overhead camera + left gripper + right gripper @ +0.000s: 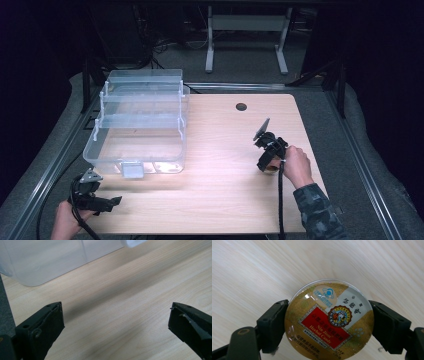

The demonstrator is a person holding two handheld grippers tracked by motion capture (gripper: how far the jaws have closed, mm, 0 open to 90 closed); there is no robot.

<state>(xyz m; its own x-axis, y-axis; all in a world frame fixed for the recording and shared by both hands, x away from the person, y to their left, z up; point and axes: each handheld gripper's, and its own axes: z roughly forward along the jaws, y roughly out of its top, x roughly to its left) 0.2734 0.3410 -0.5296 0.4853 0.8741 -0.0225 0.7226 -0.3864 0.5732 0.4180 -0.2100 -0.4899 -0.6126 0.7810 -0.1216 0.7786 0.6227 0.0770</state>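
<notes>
A round gold tin (329,320) with a red label reading "Nin Jiom Herbal Candy" sits between the two black jaws of my right gripper (329,323), which press on its left and right sides. From above, that gripper (267,162) points down at the tin (271,170) on the right part of the wooden table (225,200). I cannot tell if the tin is lifted off the wood. My left gripper (116,201) lies low at the table's front left corner, open, with only bare wood between its jaws (116,317).
A clear plastic tiered storage box (140,125) stands open at the back left, its front latch (132,170) facing me. Its lower wall (45,260) is close ahead of the left gripper. A small round hole (241,106) marks the table's far edge.
</notes>
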